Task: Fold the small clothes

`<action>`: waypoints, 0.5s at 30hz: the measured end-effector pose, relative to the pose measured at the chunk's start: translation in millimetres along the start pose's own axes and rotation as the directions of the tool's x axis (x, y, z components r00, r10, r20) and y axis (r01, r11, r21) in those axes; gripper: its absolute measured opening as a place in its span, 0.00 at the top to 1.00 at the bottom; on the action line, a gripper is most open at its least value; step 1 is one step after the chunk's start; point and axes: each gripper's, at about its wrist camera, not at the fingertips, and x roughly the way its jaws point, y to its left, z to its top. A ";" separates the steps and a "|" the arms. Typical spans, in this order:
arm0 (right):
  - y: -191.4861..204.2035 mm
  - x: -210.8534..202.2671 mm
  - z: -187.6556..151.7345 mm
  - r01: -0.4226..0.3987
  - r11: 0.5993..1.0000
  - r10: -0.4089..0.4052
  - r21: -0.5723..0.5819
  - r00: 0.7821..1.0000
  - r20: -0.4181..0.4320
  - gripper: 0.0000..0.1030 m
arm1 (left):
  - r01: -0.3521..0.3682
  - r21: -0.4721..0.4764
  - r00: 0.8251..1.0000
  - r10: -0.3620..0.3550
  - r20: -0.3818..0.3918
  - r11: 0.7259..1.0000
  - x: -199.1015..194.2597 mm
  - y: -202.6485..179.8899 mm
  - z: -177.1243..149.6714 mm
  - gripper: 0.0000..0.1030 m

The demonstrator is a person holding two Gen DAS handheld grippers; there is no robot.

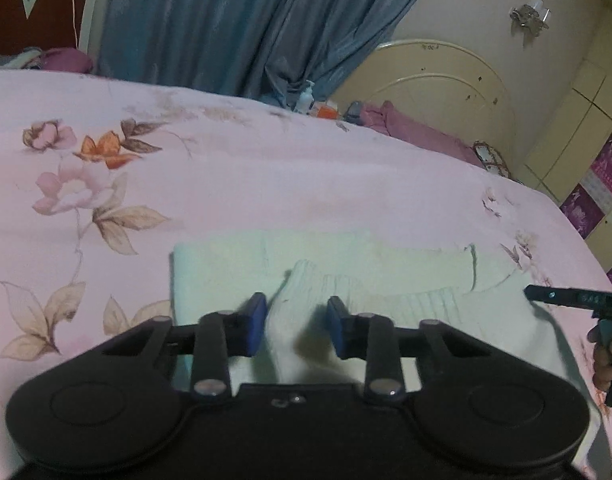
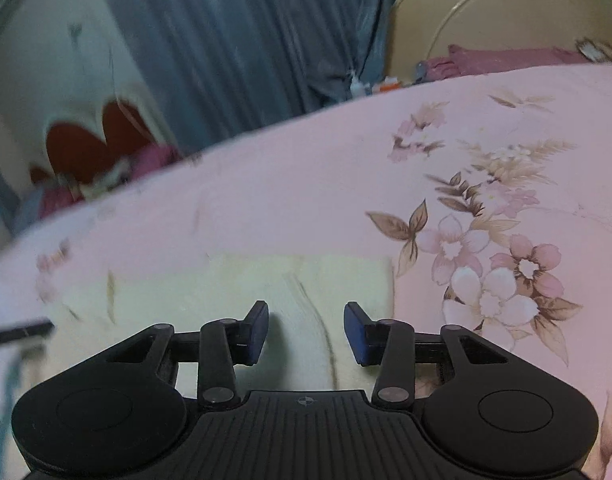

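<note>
a pale cream ribbed knit sweater [image 1: 346, 276] lies partly folded on the pink flowered bedspread [image 1: 226, 184], at six o'clock in both views. a raised fold stands between the left gripper [image 1: 296, 326] pads, jaws parted. the right gripper [image 2: 306, 330] hangs open above the knit.

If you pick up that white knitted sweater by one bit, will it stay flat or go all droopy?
Probably droopy: the white sweater is soft ribbed knit, already folded and rumpled on the pink bedsheet. It looks light. The left gripper has a raised fold between its open jaws, so it likely bunches easily.
</note>
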 end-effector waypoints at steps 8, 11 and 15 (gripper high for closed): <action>15.0 -20.2 -10.3 0.052 0.987 -0.034 -0.149 0.992 0.123 0.99 | 0.068 -0.020 0.984 -0.063 0.169 0.998 -20.7 6.6 -5.3 0.97; 10.9 -30.8 -10.6 0.087 0.989 -0.058 -0.120 0.971 0.231 0.99 | 0.059 -0.069 0.978 -0.044 0.205 0.996 -16.4 14.0 -4.4 0.97; 7.6 -4.3 -11.4 0.105 0.988 -0.086 -0.111 0.983 0.160 0.99 | 0.034 -0.099 0.988 -0.019 0.152 0.995 1.1 15.5 -3.7 0.97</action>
